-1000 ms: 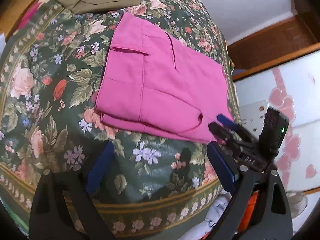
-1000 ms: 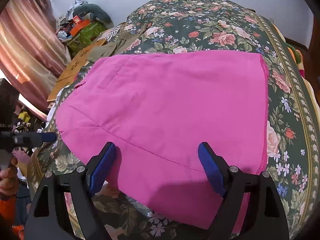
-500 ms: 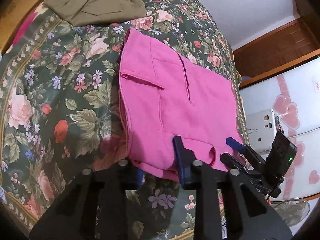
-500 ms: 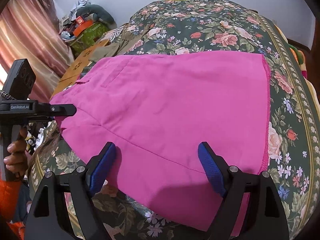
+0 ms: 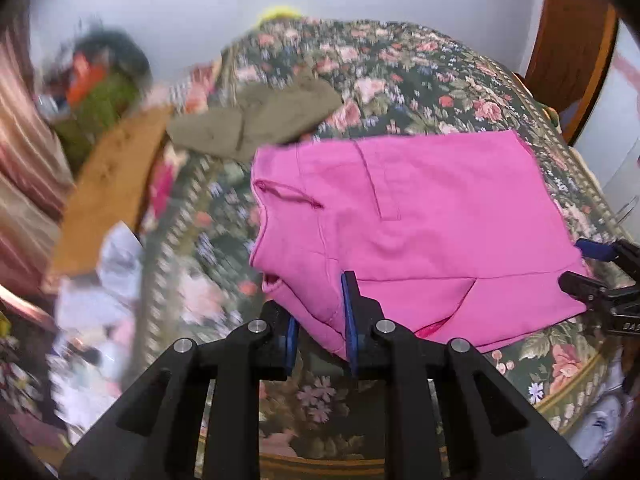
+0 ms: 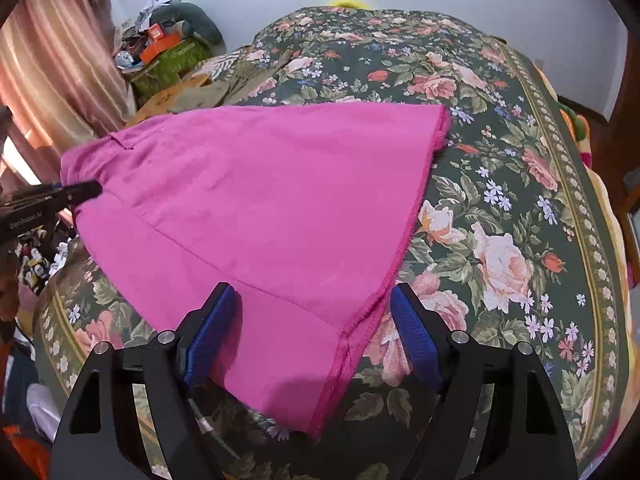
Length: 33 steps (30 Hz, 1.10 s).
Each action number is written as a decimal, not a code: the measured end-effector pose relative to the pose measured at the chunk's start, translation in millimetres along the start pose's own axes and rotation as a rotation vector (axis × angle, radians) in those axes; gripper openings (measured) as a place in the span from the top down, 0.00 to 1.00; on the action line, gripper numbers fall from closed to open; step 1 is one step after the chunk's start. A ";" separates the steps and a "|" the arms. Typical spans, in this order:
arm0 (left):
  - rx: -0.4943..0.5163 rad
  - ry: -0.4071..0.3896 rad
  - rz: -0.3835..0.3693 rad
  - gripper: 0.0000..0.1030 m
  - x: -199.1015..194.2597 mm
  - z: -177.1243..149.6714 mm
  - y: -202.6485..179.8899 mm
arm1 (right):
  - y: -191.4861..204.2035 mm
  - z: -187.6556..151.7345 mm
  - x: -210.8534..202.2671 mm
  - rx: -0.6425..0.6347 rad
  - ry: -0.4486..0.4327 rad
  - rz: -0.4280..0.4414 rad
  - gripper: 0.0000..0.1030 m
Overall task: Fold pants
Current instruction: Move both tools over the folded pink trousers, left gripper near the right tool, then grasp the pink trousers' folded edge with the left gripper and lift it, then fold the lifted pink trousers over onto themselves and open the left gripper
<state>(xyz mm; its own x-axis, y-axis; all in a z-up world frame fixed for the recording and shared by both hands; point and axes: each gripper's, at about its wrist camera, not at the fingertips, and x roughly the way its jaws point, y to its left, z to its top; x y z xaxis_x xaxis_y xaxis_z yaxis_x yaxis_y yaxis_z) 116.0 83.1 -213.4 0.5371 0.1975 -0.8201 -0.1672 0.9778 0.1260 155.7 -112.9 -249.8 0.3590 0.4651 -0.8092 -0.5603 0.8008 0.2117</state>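
Bed [image 6: 500, 152], covered by a floral spread, carries everything shown. Pink pants [image 6: 260, 208] lie on the near part of the bed, already doubled into a compact stack of layers, with a hemmed edge running along the side away from the curtain [image 6: 68, 52]. An olive garment [image 5: 260, 120] lies farther up the bed, beyond the pants and apart from them.

Left hand-held gripper [image 5: 320, 320] has just been closing and now pinches the pants' near corner on the curtain side; fabric is visibly bunched between its pads, and that corner looks raised off the bed. Right hand-held gripper [image 6: 316, 344] stands spread at the pants' near hem corner, its fingers straddling the cloth without pressing it.

Judged progress: the first folds appear done and one corner is secured; the right-hand pinch and a further fold carrying the near edge across the pants probably remain.
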 end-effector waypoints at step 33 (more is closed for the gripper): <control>0.299 -0.041 -0.463 0.87 -20.8 76.0 -189.6 | -68.0 -19.5 -69.1 0.203 -0.122 -0.090 0.25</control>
<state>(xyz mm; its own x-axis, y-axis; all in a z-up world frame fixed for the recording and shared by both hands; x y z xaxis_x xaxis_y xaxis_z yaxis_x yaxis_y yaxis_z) 199.3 -101.1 -177.7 0.5313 -0.2608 -0.8061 0.3327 0.9392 -0.0846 154.4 -206.9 -218.9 0.4948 0.4208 -0.7603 -0.3650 0.8947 0.2576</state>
